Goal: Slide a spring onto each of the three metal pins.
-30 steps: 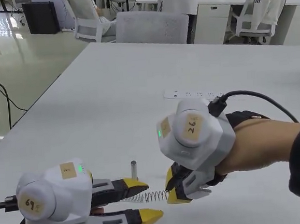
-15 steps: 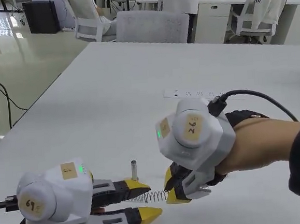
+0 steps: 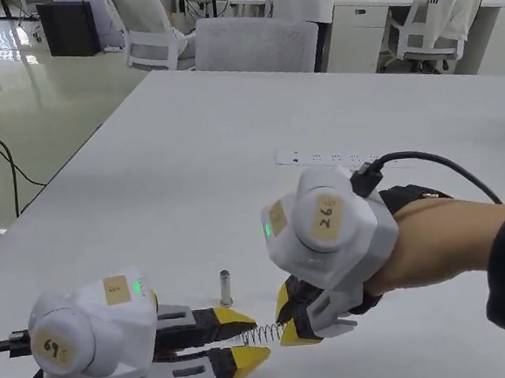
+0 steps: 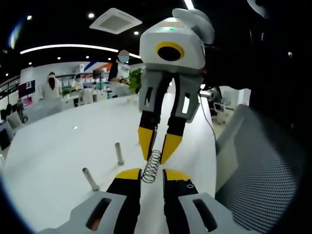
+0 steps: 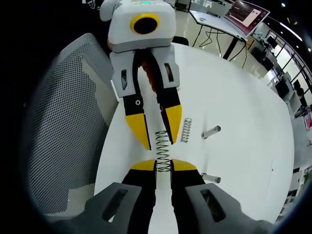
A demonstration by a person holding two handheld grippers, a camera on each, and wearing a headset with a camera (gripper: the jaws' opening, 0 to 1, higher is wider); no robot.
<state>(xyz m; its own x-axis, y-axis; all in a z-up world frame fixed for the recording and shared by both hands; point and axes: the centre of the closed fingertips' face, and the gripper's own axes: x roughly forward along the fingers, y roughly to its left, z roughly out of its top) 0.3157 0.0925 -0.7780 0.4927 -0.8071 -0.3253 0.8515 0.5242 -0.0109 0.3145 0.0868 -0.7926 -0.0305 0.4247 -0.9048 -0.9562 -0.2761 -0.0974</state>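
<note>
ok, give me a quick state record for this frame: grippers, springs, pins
left gripper: open, jaws either side of one end of the held spring
right gripper: shut on the held spring's other end
held spring: spans the two facing grippers, on no pin
loose spring: lying on the table
far pin: bare, beside the loose spring
near pin: bare, closer to the right gripper
progress: no spring seen on a pin yet
</note>
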